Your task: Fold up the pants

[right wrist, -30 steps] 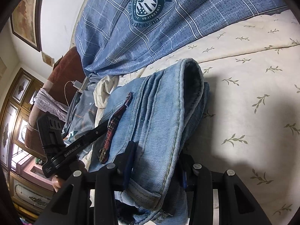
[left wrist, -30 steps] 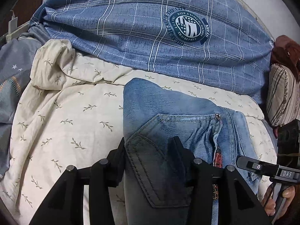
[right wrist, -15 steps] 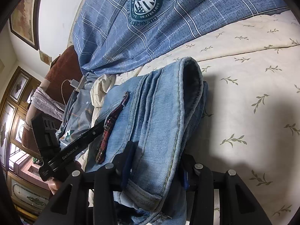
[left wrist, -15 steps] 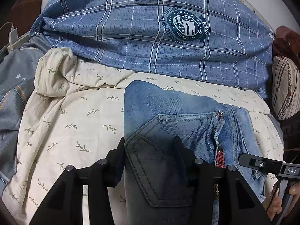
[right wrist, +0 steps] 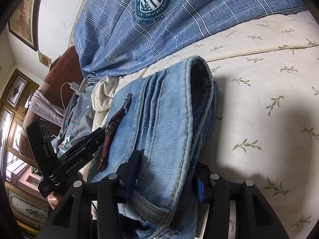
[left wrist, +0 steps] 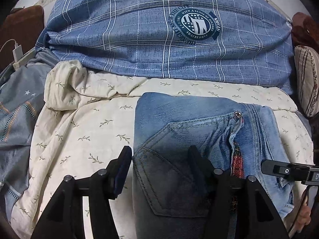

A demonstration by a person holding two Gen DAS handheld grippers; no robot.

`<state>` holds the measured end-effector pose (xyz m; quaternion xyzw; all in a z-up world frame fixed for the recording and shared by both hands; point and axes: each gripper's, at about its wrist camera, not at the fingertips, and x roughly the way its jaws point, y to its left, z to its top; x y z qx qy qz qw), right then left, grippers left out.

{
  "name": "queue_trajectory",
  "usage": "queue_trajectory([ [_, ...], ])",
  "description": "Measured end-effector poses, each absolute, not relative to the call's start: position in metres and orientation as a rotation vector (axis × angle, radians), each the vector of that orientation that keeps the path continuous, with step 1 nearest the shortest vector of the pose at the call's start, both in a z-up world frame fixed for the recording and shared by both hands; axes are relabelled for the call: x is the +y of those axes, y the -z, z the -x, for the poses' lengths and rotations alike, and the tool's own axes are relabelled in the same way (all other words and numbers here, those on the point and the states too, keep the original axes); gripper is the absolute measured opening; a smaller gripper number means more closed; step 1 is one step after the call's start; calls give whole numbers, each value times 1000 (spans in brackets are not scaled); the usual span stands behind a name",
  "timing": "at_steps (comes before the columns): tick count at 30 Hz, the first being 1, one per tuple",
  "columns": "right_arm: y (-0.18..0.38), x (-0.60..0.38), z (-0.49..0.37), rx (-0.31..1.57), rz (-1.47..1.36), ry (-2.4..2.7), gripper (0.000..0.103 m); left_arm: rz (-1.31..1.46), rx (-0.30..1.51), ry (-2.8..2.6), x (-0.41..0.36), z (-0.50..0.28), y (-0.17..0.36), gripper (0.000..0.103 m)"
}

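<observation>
The blue jeans (left wrist: 199,123) lie folded in a thick stack on the cream leaf-print sheet (left wrist: 83,131), back pocket up. My left gripper (left wrist: 161,159) has its fingers on either side of the stack's near left edge, shut on the denim. In the right wrist view the jeans (right wrist: 163,123) run away from me, with a red patterned strip on top. My right gripper (right wrist: 165,169) is shut on the rolled denim edge. The left gripper's body (right wrist: 65,159) shows at the left of that view, and the right gripper's body (left wrist: 287,171) at the right of the left wrist view.
A large blue plaid duvet (left wrist: 159,35) with a round badge is piled behind the jeans. A grey starred cloth (left wrist: 18,107) lies at the left, a white charger (left wrist: 17,51) at the far left. A striped pillow (left wrist: 307,83) sits at the right.
Both views have shifted slightly, the jeans sitting lower in the left wrist view, with both grippers still clamped on the denim.
</observation>
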<state>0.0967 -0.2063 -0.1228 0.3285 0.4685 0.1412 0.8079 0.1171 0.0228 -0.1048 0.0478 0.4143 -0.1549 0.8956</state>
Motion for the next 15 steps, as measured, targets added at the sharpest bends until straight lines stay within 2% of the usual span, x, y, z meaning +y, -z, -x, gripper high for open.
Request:
queue_trajectory([
  [15, 112, -205, -86, 1016, -618, -261, 61, -111, 856, 227, 26, -115, 110, 84],
])
